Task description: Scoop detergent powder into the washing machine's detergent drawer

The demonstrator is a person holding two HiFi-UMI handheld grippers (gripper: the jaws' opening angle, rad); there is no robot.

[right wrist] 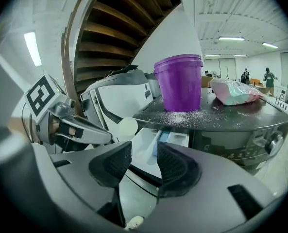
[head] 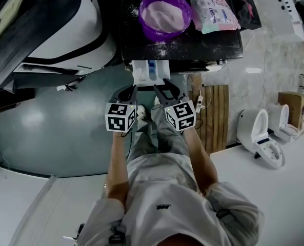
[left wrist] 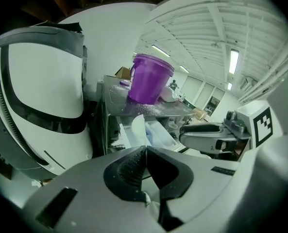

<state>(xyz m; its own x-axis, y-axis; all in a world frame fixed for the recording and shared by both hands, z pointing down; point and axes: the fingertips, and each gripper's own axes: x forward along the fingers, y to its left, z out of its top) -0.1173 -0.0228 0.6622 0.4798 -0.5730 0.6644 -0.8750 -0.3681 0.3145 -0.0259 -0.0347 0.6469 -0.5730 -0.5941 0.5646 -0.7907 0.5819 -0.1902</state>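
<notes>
Left tongs (left wrist: pixel 144 148) closed on a white scoop (left wrist: pixel 138 128), held at the open detergent drawer (head: pixel 159 68). Right tongs (right wrist: pixel 144 148) apart, nothing between them, close alongside. Detergent powder (head: pixel 164 13) lies in a purple bucket (head: pixel 164 34) on top of the washing machine (head: pixel 193 42)

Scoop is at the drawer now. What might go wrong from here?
1. The left gripper holds the scoop at the left edge of the open drawer. If it tips off-centre, powder would probably land outside the drawer.
2. Spilled powder already dusts the machine's top by the purple bucket, so more may drip on later trips.
3. The open right gripper hangs close beside the left one and might bump the scoop.
</notes>
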